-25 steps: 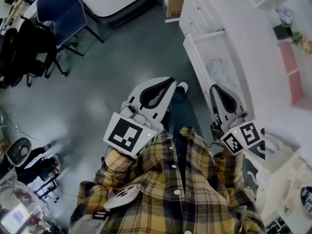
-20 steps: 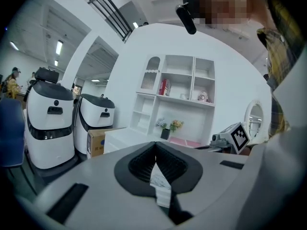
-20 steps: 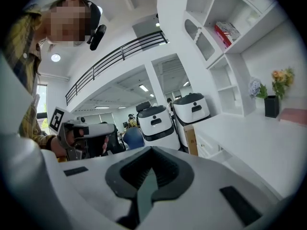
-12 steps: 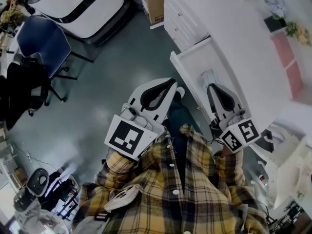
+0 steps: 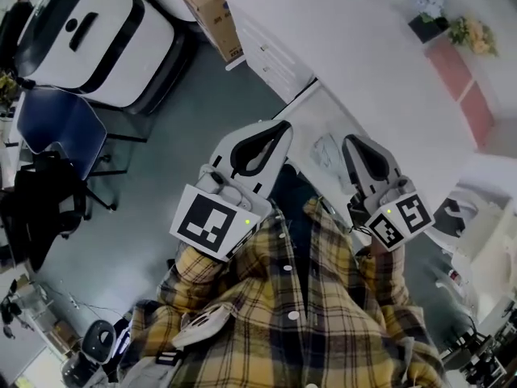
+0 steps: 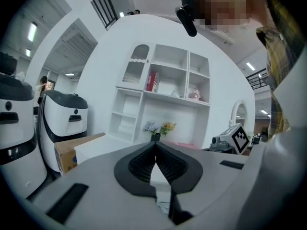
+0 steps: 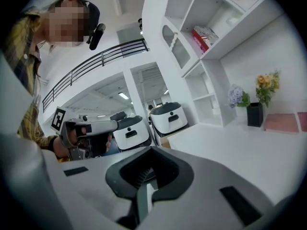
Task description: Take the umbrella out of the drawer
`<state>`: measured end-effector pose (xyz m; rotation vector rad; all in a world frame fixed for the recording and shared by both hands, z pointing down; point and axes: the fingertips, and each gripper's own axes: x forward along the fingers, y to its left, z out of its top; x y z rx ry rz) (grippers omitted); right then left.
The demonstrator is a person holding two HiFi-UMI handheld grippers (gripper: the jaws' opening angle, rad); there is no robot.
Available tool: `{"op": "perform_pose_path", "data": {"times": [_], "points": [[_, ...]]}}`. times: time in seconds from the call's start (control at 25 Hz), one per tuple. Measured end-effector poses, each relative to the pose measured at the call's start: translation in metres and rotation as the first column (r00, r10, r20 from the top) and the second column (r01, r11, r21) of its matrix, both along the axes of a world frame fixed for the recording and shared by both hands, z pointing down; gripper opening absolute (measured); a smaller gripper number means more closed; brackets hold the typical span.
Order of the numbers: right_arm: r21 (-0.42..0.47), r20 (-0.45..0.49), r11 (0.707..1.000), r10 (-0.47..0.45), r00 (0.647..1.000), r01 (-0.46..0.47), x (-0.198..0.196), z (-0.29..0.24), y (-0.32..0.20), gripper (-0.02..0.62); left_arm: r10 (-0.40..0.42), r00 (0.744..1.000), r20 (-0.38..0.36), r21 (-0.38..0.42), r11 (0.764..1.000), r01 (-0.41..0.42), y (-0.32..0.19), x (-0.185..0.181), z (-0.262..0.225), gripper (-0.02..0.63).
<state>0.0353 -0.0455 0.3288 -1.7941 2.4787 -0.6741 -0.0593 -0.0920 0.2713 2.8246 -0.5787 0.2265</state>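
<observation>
txt: none legible | cardboard box point(image 6: 72, 152): blue print, too blurred to read

The person wears a long-sleeved plaid shirt point(image 5: 291, 314) in yellow, black and white, with pale buttons down the front, over dark trousers point(image 5: 292, 192). A black headset boom point(image 6: 186, 20) juts from the side of the head. The left gripper point(image 5: 281, 128) and the right gripper point(image 5: 354, 141) both have smooth pale grey shells, with black ribbed lining inside the jaws. Each carries a white cube printed with black square markers, the left cube point(image 5: 214, 223) and the right cube point(image 5: 401, 223), each with a small green light.
</observation>
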Motion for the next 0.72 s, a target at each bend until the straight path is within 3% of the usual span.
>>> {"op": "perform_pose_path", "data": {"times": [0.2, 0.44, 0.72], "points": [[0.014, 0.01, 0.994, 0.112, 0.994, -0.112, 0.041, 0.0, 0.003, 0.017, 0.126, 0.992, 0.019, 0.008, 0.992, -0.127, -0.003, 0.046, 0.002, 0.021], [0.006, 0.021, 0.966, 0.259, 0.966, -0.26, 0.076, 0.006, 0.023, 0.017, 0.278, 0.96, 0.025, -0.005, 0.961, -0.278, 0.006, 0.095, 0.009, 0.021], [-0.022, 0.019, 0.898, 0.439, 0.898, -0.439, 0.104, 0.006, 0.048, 0.017, 0.478, 0.878, 0.027, -0.03, 0.878, -0.477, 0.018, 0.14, 0.013, 0.021]]}}
